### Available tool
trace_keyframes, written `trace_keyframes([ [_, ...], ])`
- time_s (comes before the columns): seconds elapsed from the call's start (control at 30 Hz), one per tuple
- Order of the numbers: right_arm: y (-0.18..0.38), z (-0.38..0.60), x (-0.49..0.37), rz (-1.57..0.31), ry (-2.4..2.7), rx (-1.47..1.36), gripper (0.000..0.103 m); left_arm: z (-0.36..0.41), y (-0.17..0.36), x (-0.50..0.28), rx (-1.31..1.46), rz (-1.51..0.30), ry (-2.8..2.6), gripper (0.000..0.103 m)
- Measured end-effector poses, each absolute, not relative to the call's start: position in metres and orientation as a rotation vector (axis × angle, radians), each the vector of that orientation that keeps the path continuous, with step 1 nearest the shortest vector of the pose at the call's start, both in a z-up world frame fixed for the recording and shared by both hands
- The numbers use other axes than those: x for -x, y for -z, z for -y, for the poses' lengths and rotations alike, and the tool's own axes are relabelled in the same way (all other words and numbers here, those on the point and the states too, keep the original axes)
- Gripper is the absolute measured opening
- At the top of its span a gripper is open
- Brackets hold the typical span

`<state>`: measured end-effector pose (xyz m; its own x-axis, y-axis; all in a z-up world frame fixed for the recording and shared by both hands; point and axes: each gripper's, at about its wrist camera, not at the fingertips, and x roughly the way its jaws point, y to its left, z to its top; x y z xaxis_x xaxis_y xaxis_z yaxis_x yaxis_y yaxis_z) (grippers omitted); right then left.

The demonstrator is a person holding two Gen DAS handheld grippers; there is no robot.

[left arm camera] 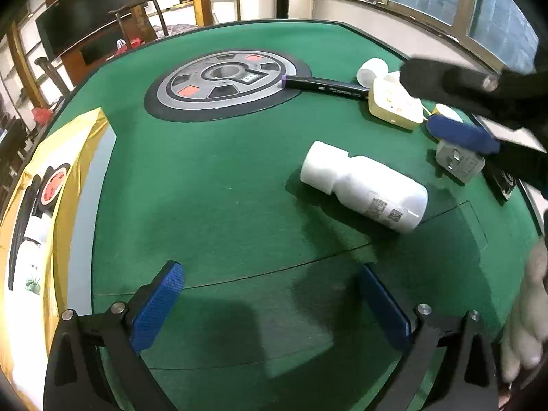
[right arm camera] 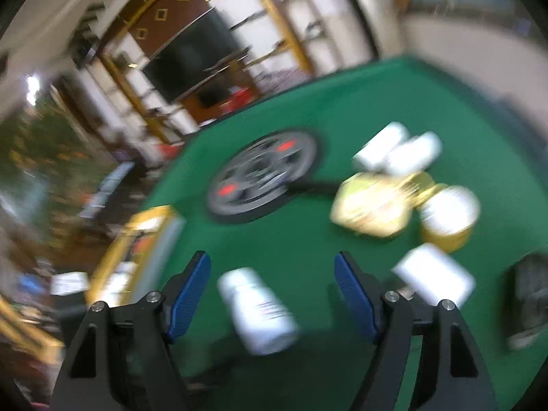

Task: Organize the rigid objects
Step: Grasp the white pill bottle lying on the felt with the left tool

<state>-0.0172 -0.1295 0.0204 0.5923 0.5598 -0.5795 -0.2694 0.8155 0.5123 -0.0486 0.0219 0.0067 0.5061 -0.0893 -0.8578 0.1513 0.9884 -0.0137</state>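
white bottle (left arm camera: 364,186) lies flat on green bench (left arm camera: 222,188); marker (left arm camera: 325,85), yellow box (left arm camera: 394,104), grey plug (left arm camera: 460,164) beyond it. left gripper (left arm camera: 270,303) and right gripper (right arm camera: 272,296) fingers wide apart, holding nothing.

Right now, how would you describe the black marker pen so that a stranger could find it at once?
Start from the round grey control panel in the middle of the green mahjong table. The black marker pen lies flat with its purple end on that panel's rim, its other end reaching the pale yellow power strip. It is the only long, thin, dark object among white and yellow ones.
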Motion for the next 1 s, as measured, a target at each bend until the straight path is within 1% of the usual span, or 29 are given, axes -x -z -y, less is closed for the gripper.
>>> trace_keyframes([
  [0.1,-0.01,0.122,0.005,-0.881,-0.633,-0.553,0.074,-0.023,-0.007,0.049,-0.066,-1.031,0.141,0.103],
  [0.27,0.002,0.101,-0.003,-0.983,-0.694,-0.589,0.074,-0.023,-0.007,0.049,-0.066,-1.031,0.141,0.103],
  [0.4,0.008,0.102,0.004,-1.043,-0.863,-0.743,0.074,-0.024,-0.008,0.05,-0.058,-1.031,0.135,0.103],
  [0.67,-0.015,0.148,0.017,-0.895,-0.686,-0.686,0.074,-0.024,-0.008,0.05,-0.061,-1.031,0.133,0.103],
  [1.0,-0.011,0.214,0.03,-0.765,-0.484,-0.662,0.074,-0.025,-0.007,0.05,-0.055,-1.034,0.133,0.102],
])
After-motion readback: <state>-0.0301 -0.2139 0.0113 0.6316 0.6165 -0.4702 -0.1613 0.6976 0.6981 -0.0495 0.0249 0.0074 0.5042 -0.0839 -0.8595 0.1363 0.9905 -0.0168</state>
